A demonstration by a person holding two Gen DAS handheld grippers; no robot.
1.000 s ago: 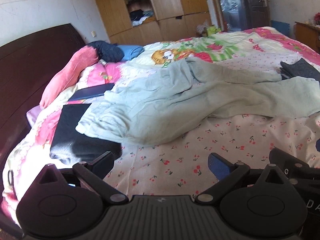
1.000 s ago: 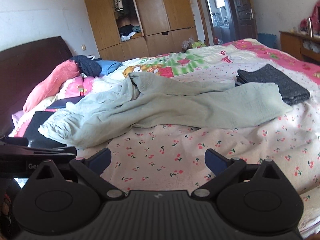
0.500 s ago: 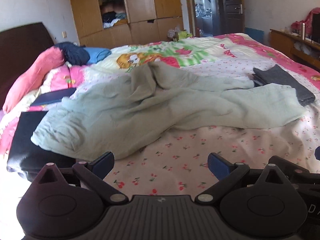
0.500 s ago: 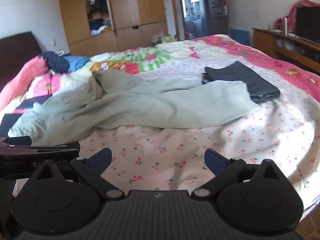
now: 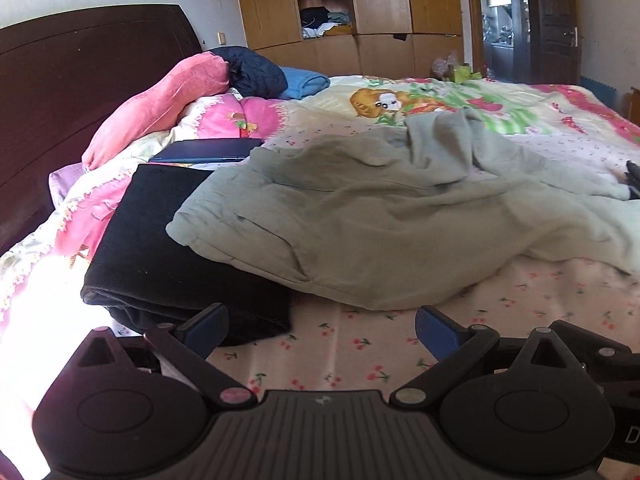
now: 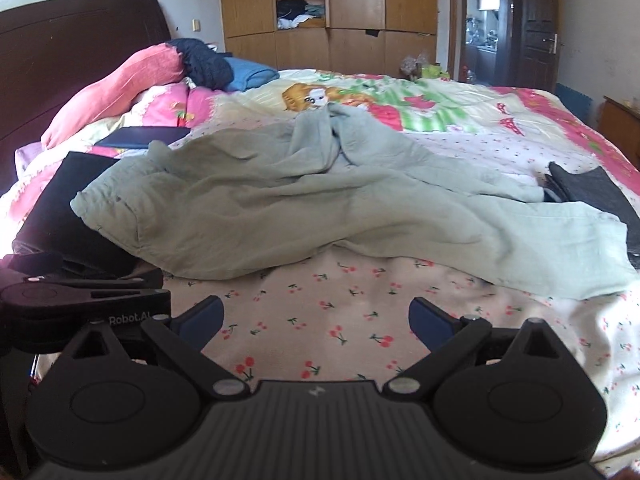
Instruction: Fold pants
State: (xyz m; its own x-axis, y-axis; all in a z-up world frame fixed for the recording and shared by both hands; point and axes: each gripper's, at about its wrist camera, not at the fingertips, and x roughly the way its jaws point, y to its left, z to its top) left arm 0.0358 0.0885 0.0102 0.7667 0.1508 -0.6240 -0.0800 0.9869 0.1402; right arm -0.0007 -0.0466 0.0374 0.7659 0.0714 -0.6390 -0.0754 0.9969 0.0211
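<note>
Pale green pants (image 5: 392, 216) lie crumpled across the bed, waistband at the left, legs running right; they also show in the right wrist view (image 6: 320, 204). My left gripper (image 5: 320, 326) is open and empty, above the cherry-print sheet just short of the waistband. My right gripper (image 6: 316, 318) is open and empty, a little in front of the pants' near edge. The left gripper's body (image 6: 80, 300) shows at the left of the right wrist view.
A folded black garment (image 5: 160, 248) lies under the waistband's left end. A folded dark grey garment (image 6: 596, 196) lies at the right by the leg ends. Pink pillows (image 5: 160, 96), a dark headboard (image 5: 60, 92) and a wooden wardrobe (image 6: 340, 12) stand beyond.
Both grippers have moved closer to the pants and swung back left, so the waistband and black garment fill more of the views. Both stay open.
</note>
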